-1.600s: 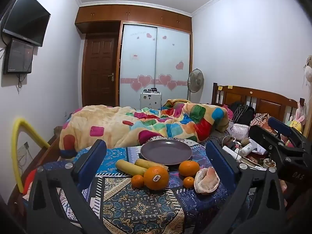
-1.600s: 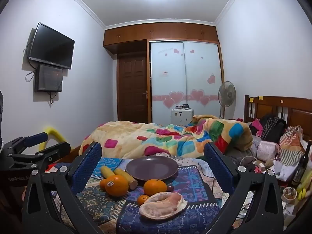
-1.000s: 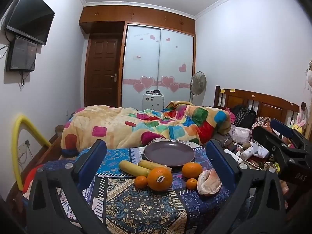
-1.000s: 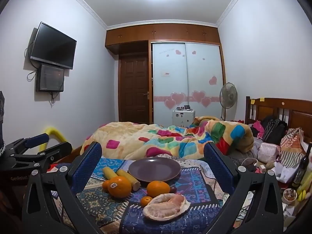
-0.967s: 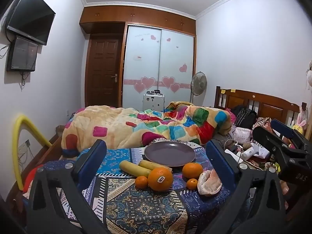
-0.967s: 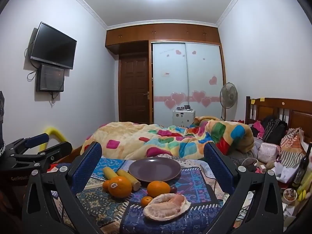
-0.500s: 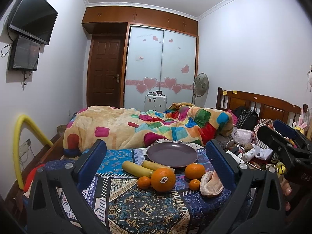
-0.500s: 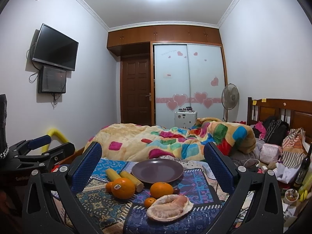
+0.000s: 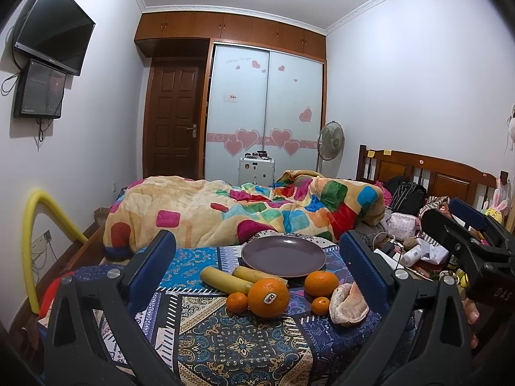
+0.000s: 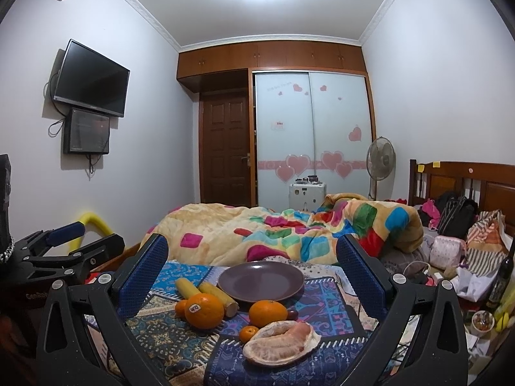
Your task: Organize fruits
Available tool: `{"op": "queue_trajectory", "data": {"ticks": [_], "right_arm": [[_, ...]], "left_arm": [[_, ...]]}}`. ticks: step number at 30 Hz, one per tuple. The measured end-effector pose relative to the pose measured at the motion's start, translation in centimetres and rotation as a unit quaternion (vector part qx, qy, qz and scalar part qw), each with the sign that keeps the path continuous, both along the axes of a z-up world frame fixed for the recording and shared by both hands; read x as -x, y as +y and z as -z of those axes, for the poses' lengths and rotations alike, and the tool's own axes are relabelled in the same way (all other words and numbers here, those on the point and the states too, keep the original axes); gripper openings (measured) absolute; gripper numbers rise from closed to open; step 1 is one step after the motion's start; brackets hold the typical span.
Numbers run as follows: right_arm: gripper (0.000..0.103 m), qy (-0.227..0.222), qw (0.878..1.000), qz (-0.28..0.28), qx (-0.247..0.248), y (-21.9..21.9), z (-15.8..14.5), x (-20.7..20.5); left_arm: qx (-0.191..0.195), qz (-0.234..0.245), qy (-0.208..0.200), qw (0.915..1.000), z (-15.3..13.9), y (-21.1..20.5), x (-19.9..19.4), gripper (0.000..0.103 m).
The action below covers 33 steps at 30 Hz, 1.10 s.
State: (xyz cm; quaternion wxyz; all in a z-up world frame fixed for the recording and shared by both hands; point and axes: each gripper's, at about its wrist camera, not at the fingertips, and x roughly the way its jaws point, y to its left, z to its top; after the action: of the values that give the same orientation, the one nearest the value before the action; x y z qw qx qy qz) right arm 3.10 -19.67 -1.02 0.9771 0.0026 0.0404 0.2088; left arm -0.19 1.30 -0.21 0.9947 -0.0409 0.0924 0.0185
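An empty purple plate (image 9: pixel 283 255) (image 10: pixel 260 278) sits at the far side of a patterned cloth. In front of it lie two bananas (image 9: pixel 225 280) (image 10: pixel 215 292), a big stickered orange (image 9: pixel 268 297) (image 10: pixel 203 311), a medium orange (image 9: pixel 321 283) (image 10: pixel 267 313), two small tangerines (image 9: pixel 237 302) (image 9: pixel 320 305) (image 10: pixel 248 333) and a peeled pomelo piece (image 9: pixel 349 302) (image 10: pixel 283 342). My left gripper (image 9: pixel 257 270) is open and empty, short of the fruit. My right gripper (image 10: pixel 252 278) is open and empty too, also held back from the fruit. Each gripper shows at the edge of the other's view.
The patterned cloth (image 9: pixel 231 347) covers a low table at the foot of a bed with a colourful quilt (image 9: pixel 244 209). Clutter, bags and a bottle (image 10: pixel 499 276) lie to the right. A yellow tube (image 9: pixel 42 225) arches at the left.
Both views have tilted up and drifted slightly; the fruit and plate sit a little lower and further right in the left view. Nothing on the table has moved. Both grippers stay open.
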Motion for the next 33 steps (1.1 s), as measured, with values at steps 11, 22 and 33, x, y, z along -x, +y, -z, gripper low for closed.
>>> {"op": "queue_trajectory", "data": {"ticks": [11, 22, 33], "right_arm": [[0.103, 0.001, 1.000, 0.003, -0.005, -0.72, 0.10, -0.04], [0.103, 0.001, 1.000, 0.004, -0.006, -0.84, 0.09, -0.10], [0.103, 0.002, 1.000, 0.003, -0.006, -0.83, 0.04, -0.11]], "left_arm": [[0.000, 0.001, 0.000, 1.0000, -0.04, -0.31, -0.13, 0.103], [-0.009, -0.002, -0.005, 0.9999, -0.10, -0.84, 0.00, 0.103], [-0.010, -0.002, -0.006, 0.9999, -0.12, -0.91, 0.14, 0.103]]}}
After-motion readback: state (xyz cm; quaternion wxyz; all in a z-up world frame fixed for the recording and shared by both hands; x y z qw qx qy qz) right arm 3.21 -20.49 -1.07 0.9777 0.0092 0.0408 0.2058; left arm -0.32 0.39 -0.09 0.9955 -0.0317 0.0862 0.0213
